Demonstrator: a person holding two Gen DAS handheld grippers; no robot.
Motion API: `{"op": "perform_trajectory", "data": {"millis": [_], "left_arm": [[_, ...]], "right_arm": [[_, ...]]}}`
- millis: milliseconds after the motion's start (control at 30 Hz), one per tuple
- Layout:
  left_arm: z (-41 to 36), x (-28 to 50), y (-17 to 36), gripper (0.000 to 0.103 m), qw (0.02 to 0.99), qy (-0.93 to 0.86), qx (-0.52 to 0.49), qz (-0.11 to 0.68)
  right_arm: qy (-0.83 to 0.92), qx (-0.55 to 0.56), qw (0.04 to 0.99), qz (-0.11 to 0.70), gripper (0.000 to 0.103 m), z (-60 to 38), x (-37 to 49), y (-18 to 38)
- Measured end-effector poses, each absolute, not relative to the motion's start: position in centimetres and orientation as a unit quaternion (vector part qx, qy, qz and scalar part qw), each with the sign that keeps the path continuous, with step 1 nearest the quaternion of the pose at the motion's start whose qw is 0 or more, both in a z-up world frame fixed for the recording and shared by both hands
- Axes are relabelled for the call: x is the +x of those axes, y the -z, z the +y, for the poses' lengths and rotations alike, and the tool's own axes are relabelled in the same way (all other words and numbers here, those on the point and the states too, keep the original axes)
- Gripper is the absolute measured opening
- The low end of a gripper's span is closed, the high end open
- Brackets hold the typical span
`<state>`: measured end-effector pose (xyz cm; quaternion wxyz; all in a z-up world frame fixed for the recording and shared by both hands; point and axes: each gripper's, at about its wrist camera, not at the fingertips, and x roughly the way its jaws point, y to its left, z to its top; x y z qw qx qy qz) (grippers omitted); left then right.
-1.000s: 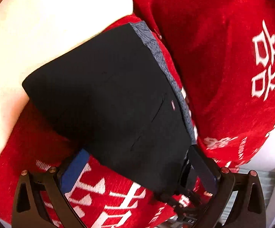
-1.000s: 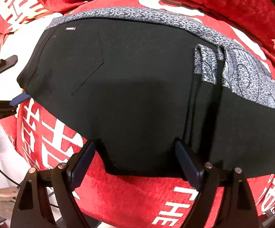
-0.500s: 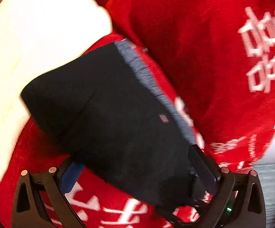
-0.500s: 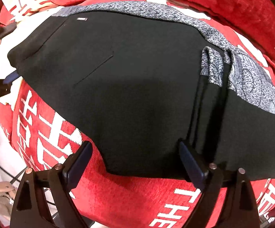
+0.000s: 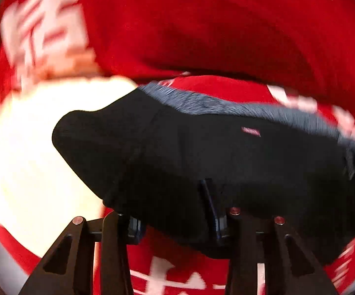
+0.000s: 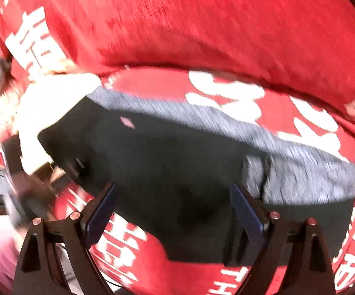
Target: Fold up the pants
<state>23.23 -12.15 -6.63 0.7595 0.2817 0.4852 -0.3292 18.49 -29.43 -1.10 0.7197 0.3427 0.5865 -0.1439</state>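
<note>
Lying on red blanket (image 6: 202,24) with white characters, black pants (image 6: 177,172), label blurred

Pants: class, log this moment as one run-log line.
pants: black, grey waistband, on red blanket | left gripper: fingers around near pants edge | right gripper: open at near hem | frames blurred

It looked like a home: a plush red blanket with large white characters (image 6: 226,24) covered a soft, cushioned seat.
</note>
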Motion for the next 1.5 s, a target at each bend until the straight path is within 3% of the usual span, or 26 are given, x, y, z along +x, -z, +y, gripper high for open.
{"op": "perform_trajectory", "data": {"millis": [167, 367, 567, 600, 633, 733, 1067, 1300, 1500], "left_arm": [[-13.9, 21.4, 6.3, 0.041, 0.761, 0.334, 0.362, 0.422], [-14.6, 20.4, 6.0, 0.041, 0.761, 0.335, 0.407, 0.380], [-14.6, 19.5, 5.5, 0.041, 0.763, 0.343, 0.416, 0.356], [-14.6, 19.4, 5.4, 0.041, 0.763, 0.343, 0.420, 0.353], [-14.6, 19.3, 5.5, 0.041, 0.761, 0.341, 0.424, 0.354], [-14.6, 18.7, 5.0, 0.041, 0.761, 0.349, 0.424, 0.346], [-17.4, 14.4, -1.8, 0.041, 0.768, 0.408, 0.390, 0.303], [-21.5, 7.7, -6.3, 0.041, 0.749, 0.467, 0.384, 0.270], [-26.0, 0.5, -6.9, 0.042, 0.714, 0.518, 0.400, 0.248]], "right_arm": [[0.034, 0.387, 0.691, 0.610, 0.093, -29.6, 27.2, 0.7], [-0.064, 0.322, 0.647, 0.688, 0.093, -23.8, 37.1, 2.1], [-0.095, 0.289, 0.583, 0.753, 0.091, -19.6, 39.7, 5.5], [-0.096, 0.302, 0.569, 0.759, 0.072, -19.5, 39.7, 6.2], [-0.087, 0.309, 0.560, 0.764, 0.039, -19.8, 39.5, 6.7], [-0.082, 0.320, 0.576, 0.748, 0.024, -21.1, 38.2, 6.3], [-0.113, 0.440, 0.665, 0.593, 0.023, -27.6, 27.7, -1.5], [-0.086, 0.506, 0.703, 0.492, 0.023, -33.5, 17.1, -6.4], [-0.030, 0.536, 0.724, 0.433, 0.023, -38.7, 5.8, -7.9]]}}
